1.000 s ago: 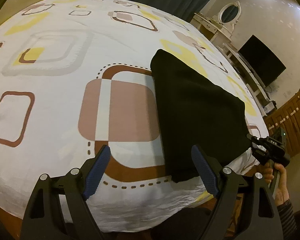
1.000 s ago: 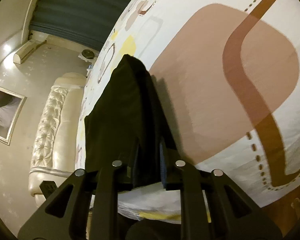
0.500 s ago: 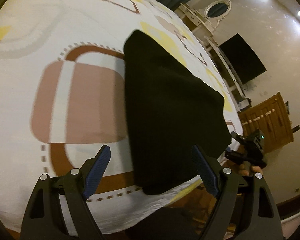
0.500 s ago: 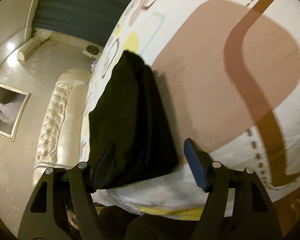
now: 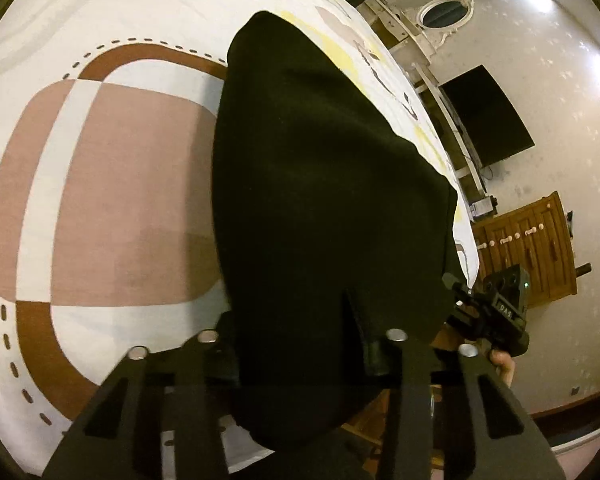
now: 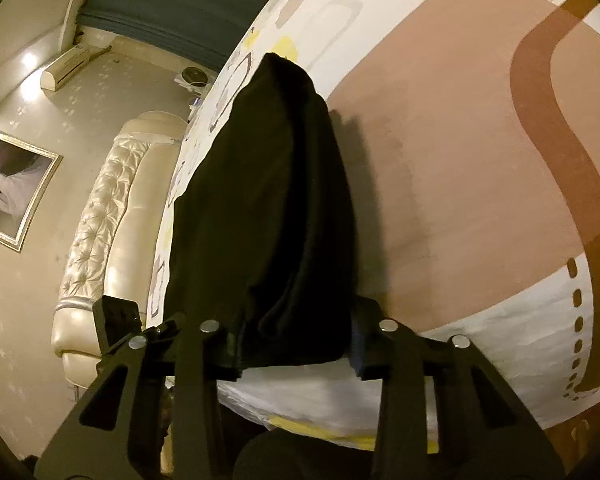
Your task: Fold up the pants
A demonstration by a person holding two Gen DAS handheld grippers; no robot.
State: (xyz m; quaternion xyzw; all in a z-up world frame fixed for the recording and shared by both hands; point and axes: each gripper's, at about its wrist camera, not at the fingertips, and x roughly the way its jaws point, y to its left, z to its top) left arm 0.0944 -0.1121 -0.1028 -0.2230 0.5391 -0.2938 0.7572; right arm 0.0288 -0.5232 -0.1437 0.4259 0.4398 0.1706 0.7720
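Two grippers are working the same piece of clothing here, one on each near corner. The black pants [image 5: 324, 200] are lying already folded into a thick dark slab on the bed sheet [image 5: 112, 200], that white one with the brown and pink rounded squares, and the near end of the slab is sitting right at the edge of the bed.

The left gripper [image 5: 304, 356] has just been closing its jaws, and the near edge of the pants is sitting between them with the fabric bunching up and spilling over the edge between the fingers, so it's clamping the cloth. In that same view the right gripper [image 5: 496, 312] is showing at the slab's other near corner, with a bit of the person's hand [image 5: 504, 364] under it.

From the right wrist camera, the right gripper [image 6: 296, 348] has also just been closing, and its fingers are pinching the thick folded end of the pants [image 6: 268, 208] from both sides.

Around the bed there's a tufted cream headboard [image 6: 100, 216], a framed picture [image 6: 12, 188] on the wall, a dark TV [image 5: 488, 116] and a wooden cabinet [image 5: 528, 248].
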